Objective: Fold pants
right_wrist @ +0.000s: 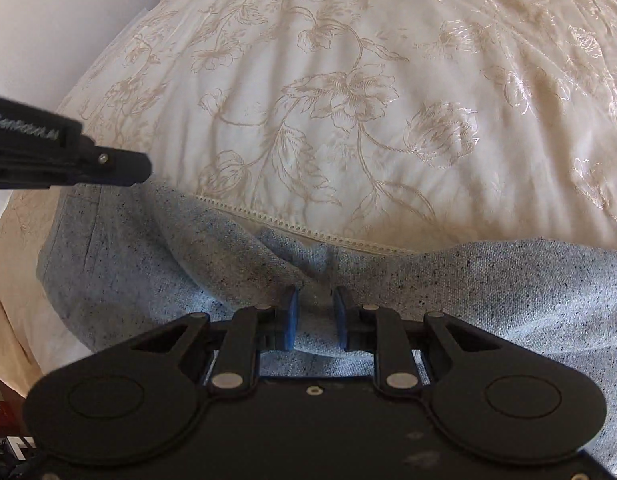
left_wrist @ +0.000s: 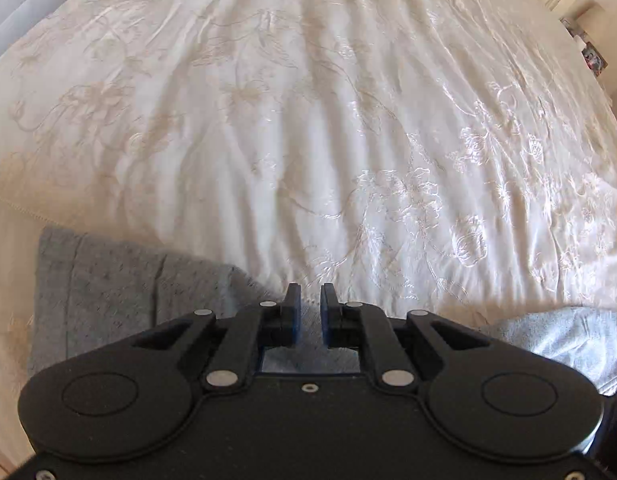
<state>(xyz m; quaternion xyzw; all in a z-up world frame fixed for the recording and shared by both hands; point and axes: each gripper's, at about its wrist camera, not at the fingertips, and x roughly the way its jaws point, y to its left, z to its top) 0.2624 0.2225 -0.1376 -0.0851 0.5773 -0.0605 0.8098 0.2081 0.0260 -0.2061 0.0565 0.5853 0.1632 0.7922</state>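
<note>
A bed (left_wrist: 308, 120) is carrying everything, its cream bedspread (right_wrist: 348, 80) showing stitched flowers and lying in soft creases. Grey speckled pants (right_wrist: 488, 292) are lying directly on it near the front edge, overlapping the bedspread's lace-trimmed seam (right_wrist: 308, 232).

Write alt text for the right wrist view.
The right gripper pinches a fold of grey pants lying on a cream floral bedspread. The left gripper reaches in from the left edge.

Both tongs look alike: the left tongs (left_wrist: 310, 304) and right tongs (right_wrist: 315, 308) have matte black bodies, round side discs, silver pivot pins and blue-padded fingers (right_wrist: 291, 312). White lettering marks one side.
</note>
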